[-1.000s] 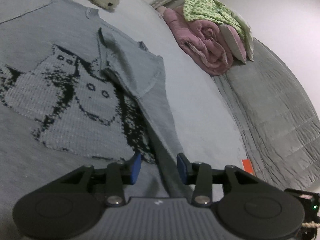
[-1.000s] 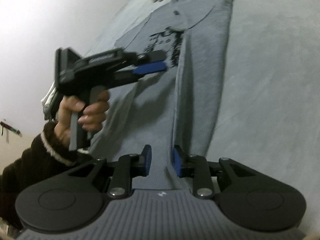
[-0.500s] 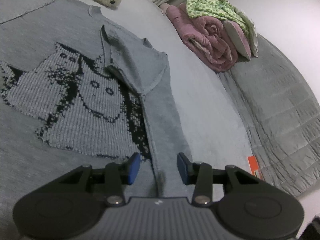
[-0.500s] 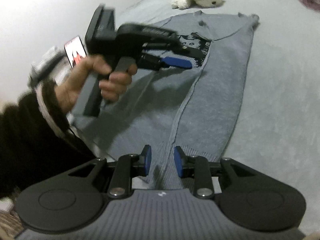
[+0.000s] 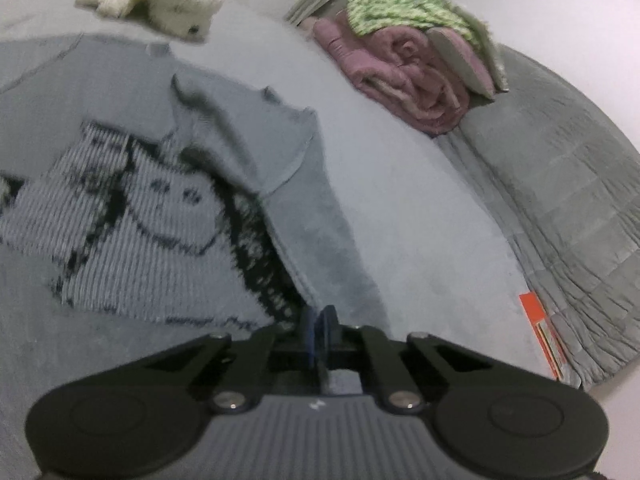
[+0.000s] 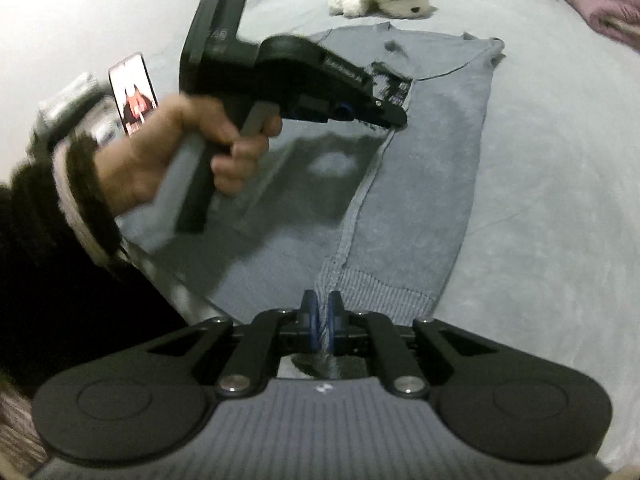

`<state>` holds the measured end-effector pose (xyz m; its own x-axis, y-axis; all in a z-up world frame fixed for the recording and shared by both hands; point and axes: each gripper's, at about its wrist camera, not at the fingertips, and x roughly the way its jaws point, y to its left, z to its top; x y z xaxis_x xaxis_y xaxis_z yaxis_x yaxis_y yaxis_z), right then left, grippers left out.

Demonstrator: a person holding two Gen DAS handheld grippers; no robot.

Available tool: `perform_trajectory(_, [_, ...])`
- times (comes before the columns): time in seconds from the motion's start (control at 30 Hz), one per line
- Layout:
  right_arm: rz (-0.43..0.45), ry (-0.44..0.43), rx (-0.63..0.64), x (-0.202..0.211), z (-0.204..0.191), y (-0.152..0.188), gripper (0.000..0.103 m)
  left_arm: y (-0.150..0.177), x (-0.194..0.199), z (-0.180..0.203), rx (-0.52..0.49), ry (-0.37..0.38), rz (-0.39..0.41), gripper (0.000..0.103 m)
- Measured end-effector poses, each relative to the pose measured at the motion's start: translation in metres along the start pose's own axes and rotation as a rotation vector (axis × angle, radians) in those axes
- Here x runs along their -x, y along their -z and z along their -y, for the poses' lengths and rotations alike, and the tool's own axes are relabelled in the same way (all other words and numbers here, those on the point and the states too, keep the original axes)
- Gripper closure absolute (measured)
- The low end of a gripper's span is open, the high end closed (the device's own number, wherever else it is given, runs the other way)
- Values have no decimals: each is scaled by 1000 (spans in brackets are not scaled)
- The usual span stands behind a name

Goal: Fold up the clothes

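Now both grippers, left gripper (image 5: 319, 330) and right gripper (image 6: 321, 322), having just closed, pinch the grey sweater (image 6: 420, 184)'s folded edge, so they should lift evenly together.

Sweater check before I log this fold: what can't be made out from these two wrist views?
- Sweater, left wrist view: its left part is cut off by the frame edge; motion blur smears the knitted picture.
- Sweater, right wrist view: the left gripper and the hand cover the front.
- Hem, right wrist view: the right gripper hides the pinched fabric.
- Phone: screen too small.
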<state>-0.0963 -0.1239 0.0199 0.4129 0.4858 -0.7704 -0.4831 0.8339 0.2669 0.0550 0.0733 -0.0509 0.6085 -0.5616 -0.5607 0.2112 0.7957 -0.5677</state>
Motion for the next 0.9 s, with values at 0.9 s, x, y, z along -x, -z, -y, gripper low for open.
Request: perform_trajectory(0.9, [-14,-103,-135,-29,53,-69,68,-52,-7,-36,27,-180,52,72])
